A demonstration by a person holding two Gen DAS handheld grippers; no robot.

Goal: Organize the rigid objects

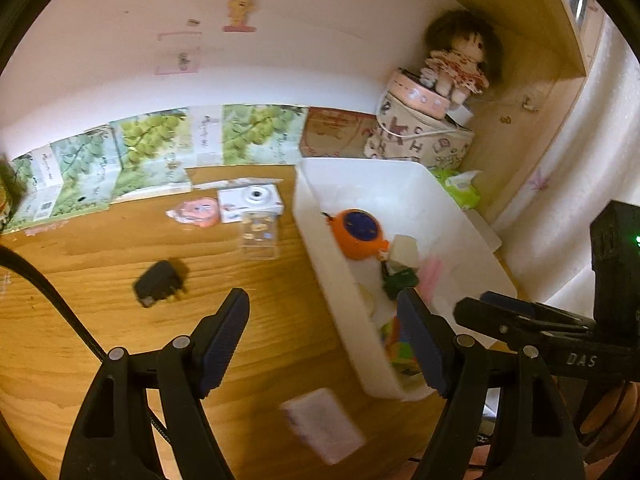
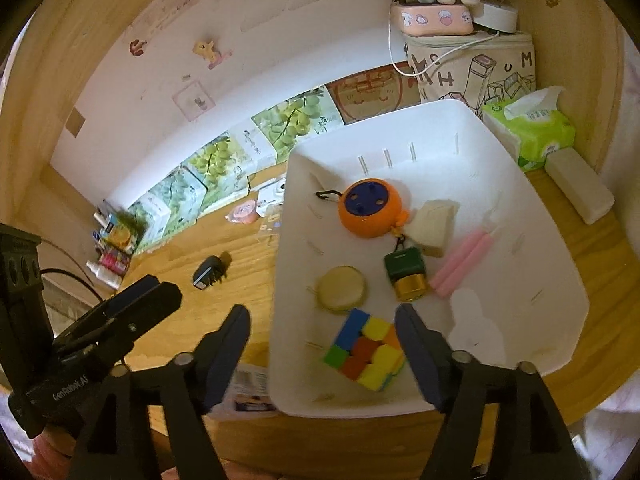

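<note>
Right wrist view: the wooden desk [image 2: 224,292] holds a white plastic bin [image 2: 520,240], and behind it a canvas bag [image 2: 472,68] prints letters like "H", "U", "M". The multicoloured puzzle cube [image 2: 366,350] lies in the bin's near end, between the right gripper [image 2: 322,344]'s spread jaws, untouched. The left gripper [image 1: 322,340] reads "GenRobot.AI" and gapes empty over the bin's edge.

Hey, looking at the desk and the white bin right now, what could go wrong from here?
1. The white bin sits near the desk's front edge; a nudge from the open right claw might push it off.
2. The small white box lies near that edge below the open left claw and could be knocked down.
3. The black plug has prongs and may slip when gripped.
</note>
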